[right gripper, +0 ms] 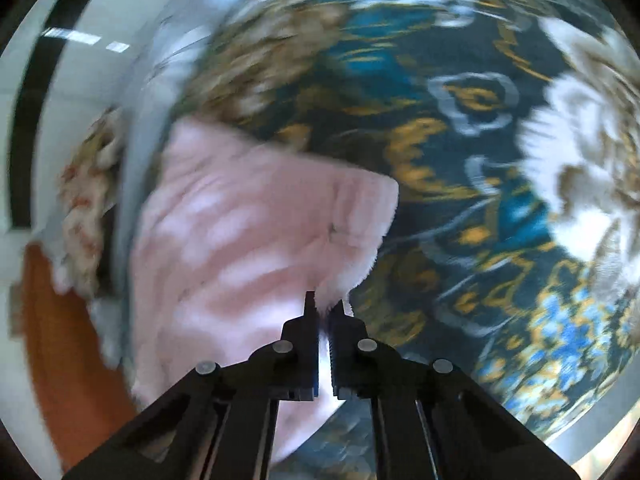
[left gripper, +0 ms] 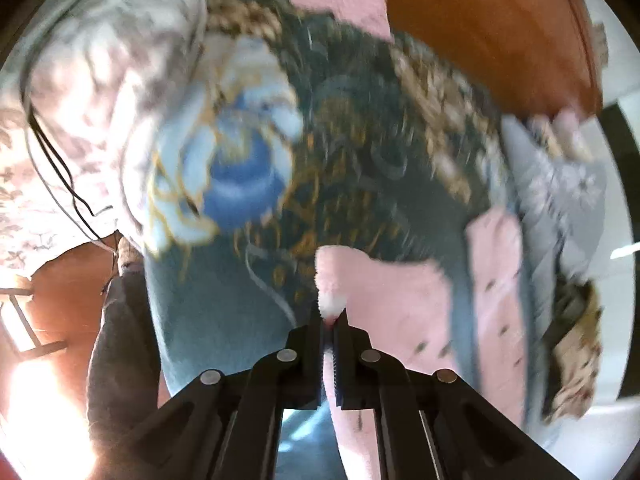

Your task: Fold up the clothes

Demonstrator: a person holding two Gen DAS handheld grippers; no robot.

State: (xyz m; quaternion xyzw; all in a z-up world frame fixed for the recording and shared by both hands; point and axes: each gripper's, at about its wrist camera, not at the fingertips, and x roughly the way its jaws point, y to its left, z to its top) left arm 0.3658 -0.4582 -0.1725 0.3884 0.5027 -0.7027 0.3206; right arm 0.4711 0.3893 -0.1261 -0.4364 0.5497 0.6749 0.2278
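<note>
Two grippers (left [left gripper: 329,316], right [right gripper: 325,306]) clamped on pink garment [right gripper: 240,232].

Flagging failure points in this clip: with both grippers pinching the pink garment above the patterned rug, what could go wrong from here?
1. The left gripper holds only a thin fluffy edge of the pink garment; it might slip out.
2. The right gripper likewise pinches just a corner, so an uneven pull could skew the fold.
3. Both views are motion-blurred, suggesting fast movement; the hanging cloth could bunch on the patterned rug.
</note>
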